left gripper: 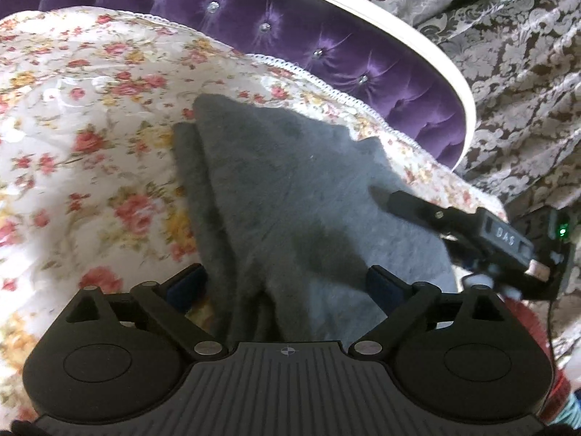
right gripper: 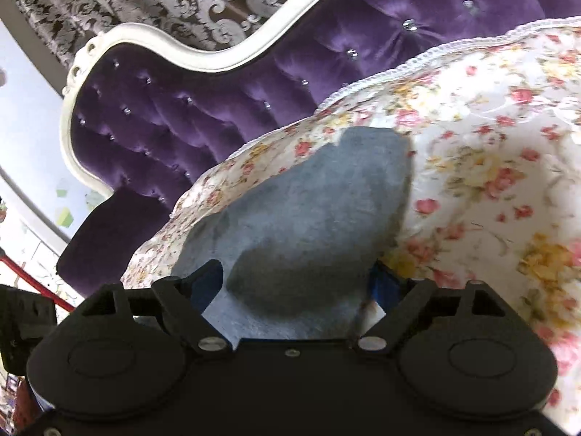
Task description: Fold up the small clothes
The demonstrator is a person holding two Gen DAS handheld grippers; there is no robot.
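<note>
A small grey fuzzy garment (left gripper: pixel 290 196) lies partly folded on the floral bedspread (left gripper: pixel 90 116). My left gripper (left gripper: pixel 287 283) is open, its jaws wide apart on either side of the garment's near end, which bunches up between them. The right gripper (left gripper: pixel 399 203) shows in the left wrist view, its finger resting on the garment's right side. In the right wrist view the garment (right gripper: pixel 308 218) fills the gap of my right gripper (right gripper: pixel 297 279), whose jaws stand wide open around its near edge.
A purple tufted headboard (left gripper: pixel 326 36) with a white frame (right gripper: pixel 163 47) runs behind the bed. Patterned grey curtains (left gripper: pixel 508 54) hang beyond it. The bedspread (right gripper: pixel 490 181) stretches wide around the garment.
</note>
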